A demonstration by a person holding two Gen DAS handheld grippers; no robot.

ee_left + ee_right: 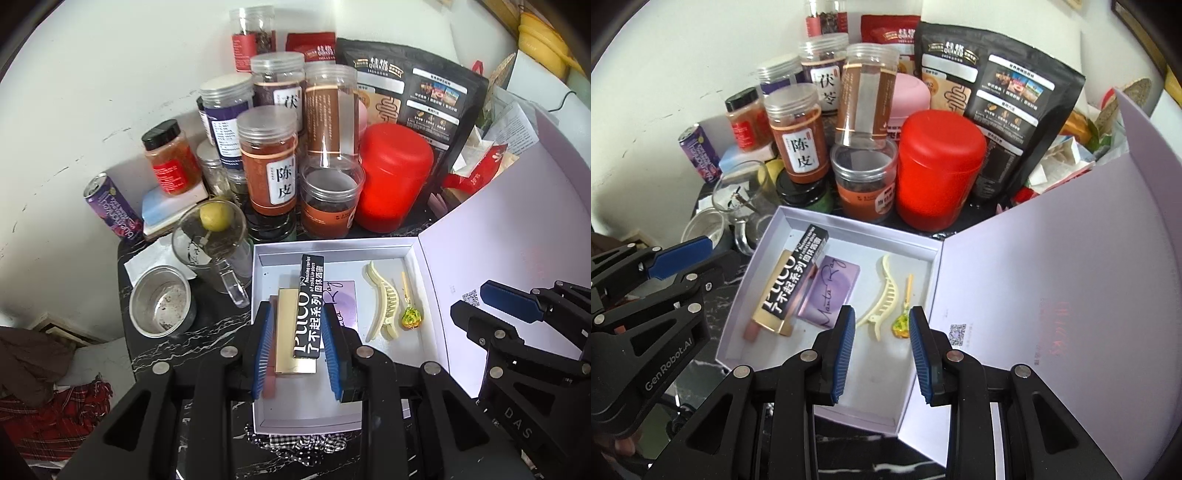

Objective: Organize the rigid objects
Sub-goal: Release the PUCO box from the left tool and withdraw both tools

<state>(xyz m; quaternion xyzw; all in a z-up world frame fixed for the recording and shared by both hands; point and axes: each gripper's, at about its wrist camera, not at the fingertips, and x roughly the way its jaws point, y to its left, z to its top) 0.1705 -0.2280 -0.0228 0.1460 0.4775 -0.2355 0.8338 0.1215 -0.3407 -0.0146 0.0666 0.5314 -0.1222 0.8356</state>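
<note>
both tongs are above the open white box [768, 236], pointing steeply down into it. the left gripper [297, 350] has its blue pads apart with nothing pinched between them; the black lip-gloss carton [308, 306] seen through the gap lies down in the box, not in the jaws. the right gripper [882, 354] is the same story, jaws parted and empty, poised over the bare white floor of the box near its front.

inside the box, on the left side, the black lip-gloss carton rests slantwise across a gold case [772, 314], with a pink piece [751, 332] poking out underneath. just beside them lies a purple card [831, 291] with script lettering. further right, a cream hair claw [882, 299] and a small hairpin with a green charm [905, 314] sit side by side, close but apart. the box lid [1052, 277] stands open to the right. behind the box: a red canister [938, 166], jars and a black pouch [997, 92], crowded together.
</note>
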